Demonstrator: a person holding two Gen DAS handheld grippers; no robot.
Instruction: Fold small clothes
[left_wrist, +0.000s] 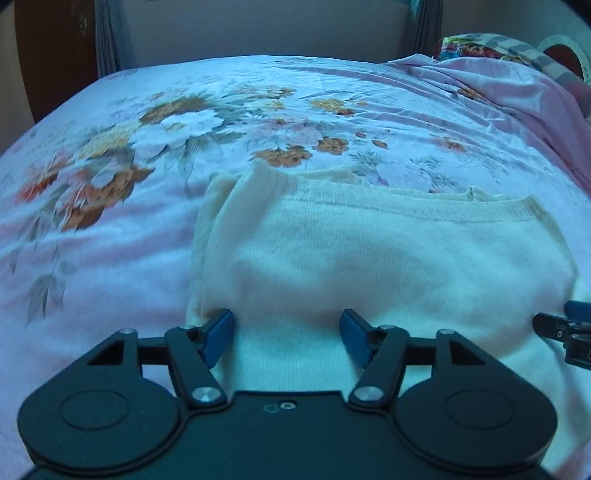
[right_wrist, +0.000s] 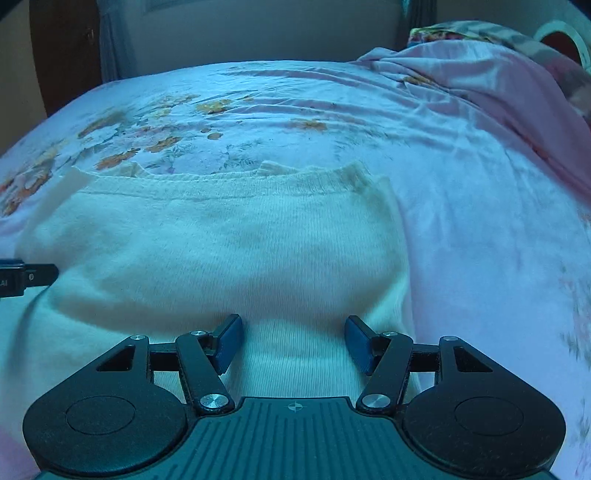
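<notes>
A cream knitted garment (left_wrist: 369, 258) lies flat on the bed, folded over, with a ribbed edge along its far side. It also shows in the right wrist view (right_wrist: 221, 251). My left gripper (left_wrist: 287, 334) is open, its blue pads wide apart over the garment's near left part. My right gripper (right_wrist: 294, 338) is open over the garment's near right part. Neither holds cloth. The right gripper's tip shows at the right edge of the left wrist view (left_wrist: 565, 325); the left gripper's tip shows at the left edge of the right wrist view (right_wrist: 26, 278).
The bed is covered by a pink floral sheet (left_wrist: 166, 129). A rumpled pink cloth (right_wrist: 480, 81) and a patterned pillow (left_wrist: 491, 46) lie at the far right. A dark wooden headboard or door (left_wrist: 55, 48) stands at the far left.
</notes>
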